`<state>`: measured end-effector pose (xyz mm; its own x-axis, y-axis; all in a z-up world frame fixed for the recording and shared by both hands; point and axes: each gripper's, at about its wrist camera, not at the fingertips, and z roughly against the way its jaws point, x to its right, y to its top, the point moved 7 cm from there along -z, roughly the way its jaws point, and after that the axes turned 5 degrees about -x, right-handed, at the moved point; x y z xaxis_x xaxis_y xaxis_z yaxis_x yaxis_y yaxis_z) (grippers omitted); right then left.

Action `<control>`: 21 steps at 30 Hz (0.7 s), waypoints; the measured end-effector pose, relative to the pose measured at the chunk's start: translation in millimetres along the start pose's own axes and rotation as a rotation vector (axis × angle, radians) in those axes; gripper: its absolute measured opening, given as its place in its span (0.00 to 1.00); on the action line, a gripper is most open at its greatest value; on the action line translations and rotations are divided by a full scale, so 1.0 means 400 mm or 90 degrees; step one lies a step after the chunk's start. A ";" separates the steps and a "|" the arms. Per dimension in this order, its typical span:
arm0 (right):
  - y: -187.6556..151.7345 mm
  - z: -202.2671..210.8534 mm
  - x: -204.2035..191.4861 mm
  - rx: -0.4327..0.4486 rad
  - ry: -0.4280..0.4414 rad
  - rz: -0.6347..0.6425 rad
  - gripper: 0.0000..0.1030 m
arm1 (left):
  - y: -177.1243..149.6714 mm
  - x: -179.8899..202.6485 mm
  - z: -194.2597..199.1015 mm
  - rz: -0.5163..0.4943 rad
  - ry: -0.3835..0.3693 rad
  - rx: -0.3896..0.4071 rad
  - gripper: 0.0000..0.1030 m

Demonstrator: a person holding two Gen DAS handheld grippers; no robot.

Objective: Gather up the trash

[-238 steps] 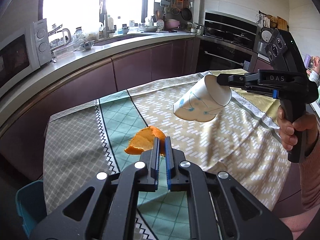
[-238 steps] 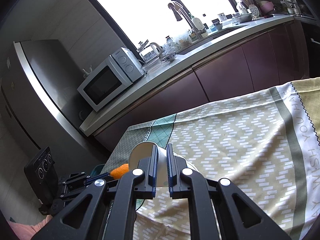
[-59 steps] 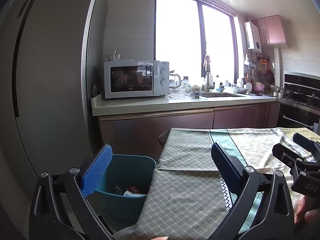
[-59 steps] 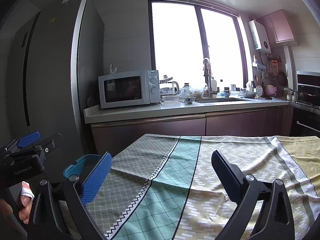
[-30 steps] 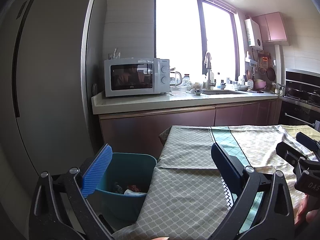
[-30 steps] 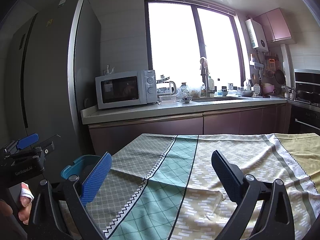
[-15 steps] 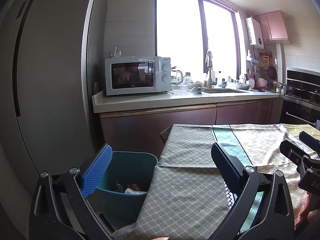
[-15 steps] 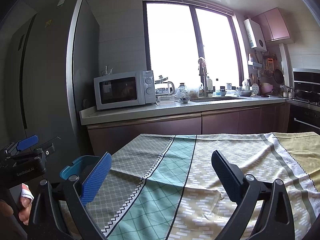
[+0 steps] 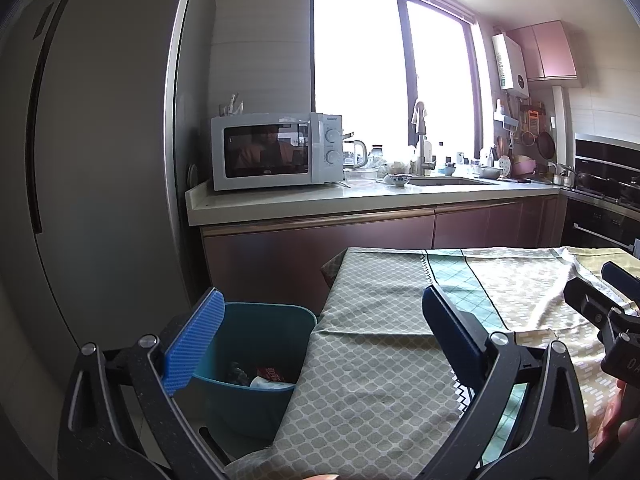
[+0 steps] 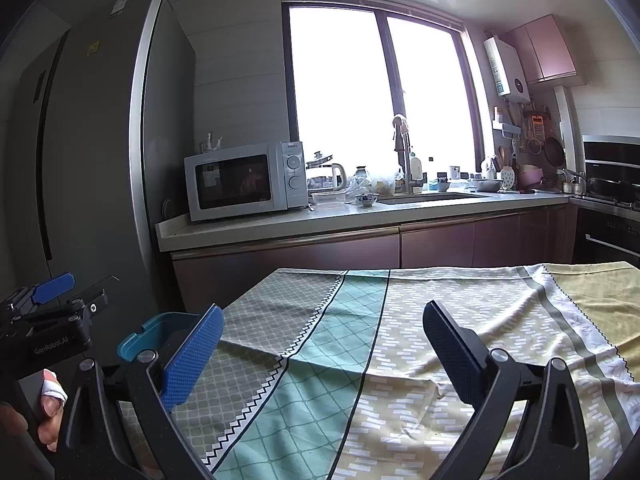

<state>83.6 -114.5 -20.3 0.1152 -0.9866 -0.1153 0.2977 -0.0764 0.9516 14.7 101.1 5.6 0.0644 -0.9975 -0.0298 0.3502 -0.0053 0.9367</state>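
A teal trash bin [image 9: 256, 344] stands on the floor at the left end of the table, with several bits of trash [image 9: 262, 376] lying inside. My left gripper [image 9: 320, 340] is open and holds nothing, over the table's left end beside the bin. My right gripper [image 10: 322, 344] is open as well, above the patterned tablecloth [image 10: 400, 320]. The bin's rim [image 10: 160, 332] peeks out behind the right gripper's left finger. Each gripper shows at the edge of the other's view: the right gripper [image 9: 612, 316] and the left gripper [image 10: 48, 312], the latter held by a hand [image 10: 44, 412].
A tall grey fridge [image 9: 92, 160] stands left of the bin. Behind the table runs a counter [image 9: 360, 196] with a white microwave [image 9: 276, 150], a kettle, bowls and a sink. An oven [image 10: 608, 208] is at the far right.
7.9 s ago the left gripper was shut at an orange peel and the right held a paper cup; both now stand open. Over the last two seconds the views only drifted slightly.
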 end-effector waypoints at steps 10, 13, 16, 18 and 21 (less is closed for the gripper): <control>0.001 0.004 -0.001 0.004 -0.003 0.002 0.94 | -0.003 0.001 -0.005 -0.001 0.000 -0.001 0.95; 0.003 0.004 -0.002 0.005 -0.005 0.003 0.94 | -0.005 0.002 -0.007 -0.001 0.000 0.000 0.95; 0.004 0.004 -0.003 0.006 -0.006 0.003 0.94 | -0.005 0.004 -0.010 -0.002 -0.001 0.000 0.95; 0.004 0.004 -0.003 0.007 -0.004 0.002 0.94 | -0.004 0.003 -0.008 -0.001 0.000 0.001 0.95; 0.004 0.005 -0.003 0.007 -0.005 0.002 0.94 | -0.005 0.007 -0.013 -0.002 -0.001 0.000 0.95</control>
<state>82.2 -113.7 -18.0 0.1085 -0.9880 -0.1097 0.2864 -0.0746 0.9552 19.0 98.7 1.7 0.0614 -0.9976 -0.0317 0.3503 -0.0082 0.9366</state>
